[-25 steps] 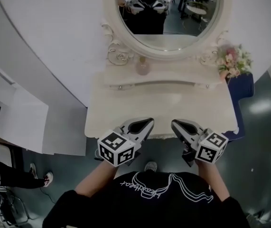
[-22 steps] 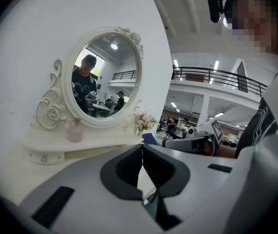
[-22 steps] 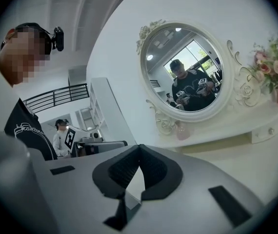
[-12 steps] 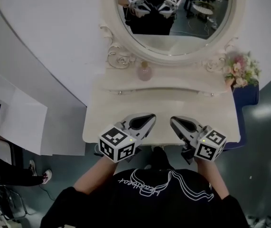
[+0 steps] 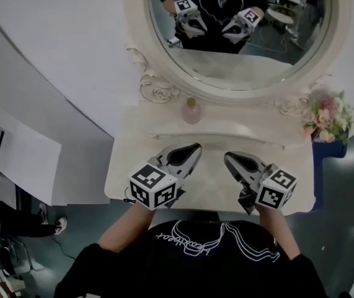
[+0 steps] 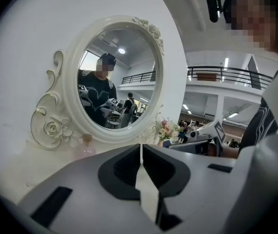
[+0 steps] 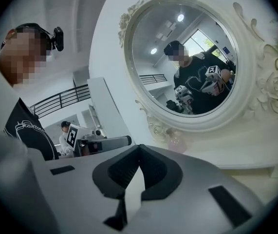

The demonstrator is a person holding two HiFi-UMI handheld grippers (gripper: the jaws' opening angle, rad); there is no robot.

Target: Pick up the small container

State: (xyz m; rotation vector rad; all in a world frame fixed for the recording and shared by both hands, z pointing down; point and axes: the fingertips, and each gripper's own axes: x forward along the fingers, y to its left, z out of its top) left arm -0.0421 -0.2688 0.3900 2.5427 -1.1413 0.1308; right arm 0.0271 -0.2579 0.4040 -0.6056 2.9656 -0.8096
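Small container (image 5: 191, 111): pink, upright on the shelf (image 5: 238, 131) below the mirror (image 5: 238, 67), well ahead of both claws and nearer the left. Left gripper (image 5: 194, 149) and right gripper (image 5: 229, 160): jaws pressed together, empty, over the dressing table (image 5: 211, 182).

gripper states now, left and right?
left gripper: closed, jaws together, holding nothing.
right gripper: closed, jaws together, holding nothing.

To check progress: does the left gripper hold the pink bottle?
No, the pink bottle stands on the shelf under the mirror, apart from the left gripper.
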